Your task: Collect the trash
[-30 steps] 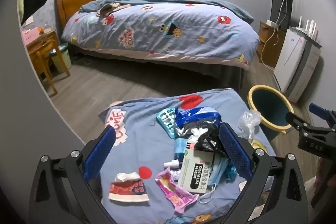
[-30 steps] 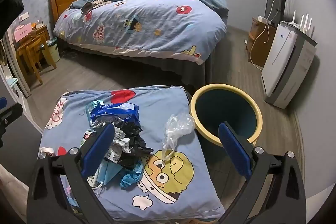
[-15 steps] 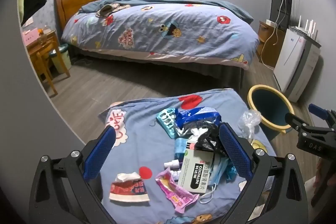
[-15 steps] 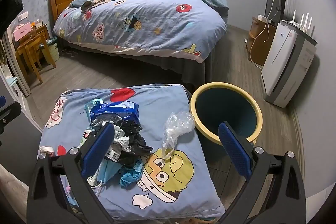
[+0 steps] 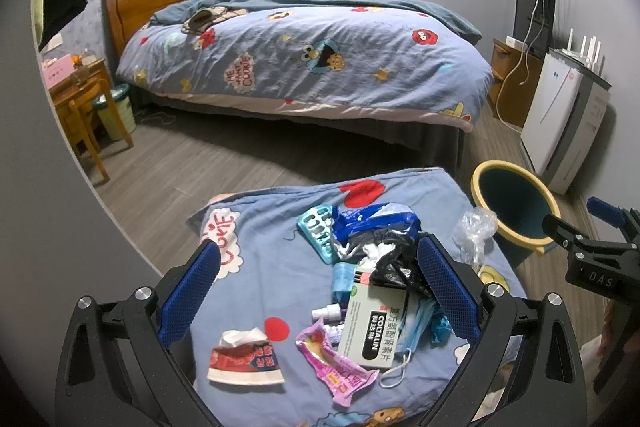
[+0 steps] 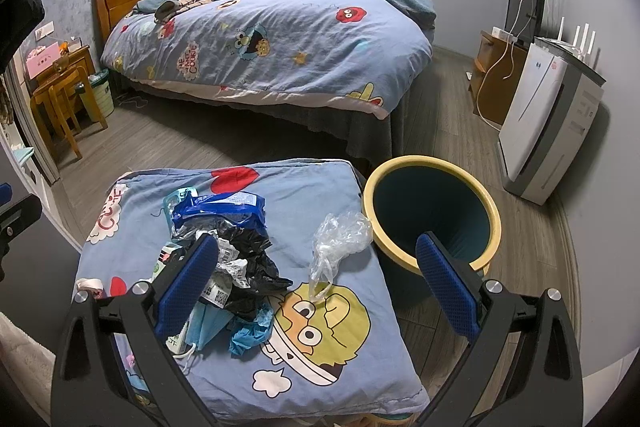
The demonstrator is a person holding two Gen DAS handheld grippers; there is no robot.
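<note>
We hold the left hand-held gripper (image 5: 318,297) and right hand-held gripper (image 6: 316,285) wide open and empty above the bench (image 6: 360,359). All trash (image 5: 372,291) lies on the bench; the bin (image 6: 432,215) beside it appears empty. We judge collection not yet begun.

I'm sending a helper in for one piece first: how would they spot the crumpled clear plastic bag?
Find the blue cartoon-print cushion in front of the bed, with the yellow-rimmed bin beside it. The clear plastic bag lies alone at the cushion edge nearest that bin, apart from the main pile. It is the only see-through piece; its neighbours are black, blue or printed.
</note>
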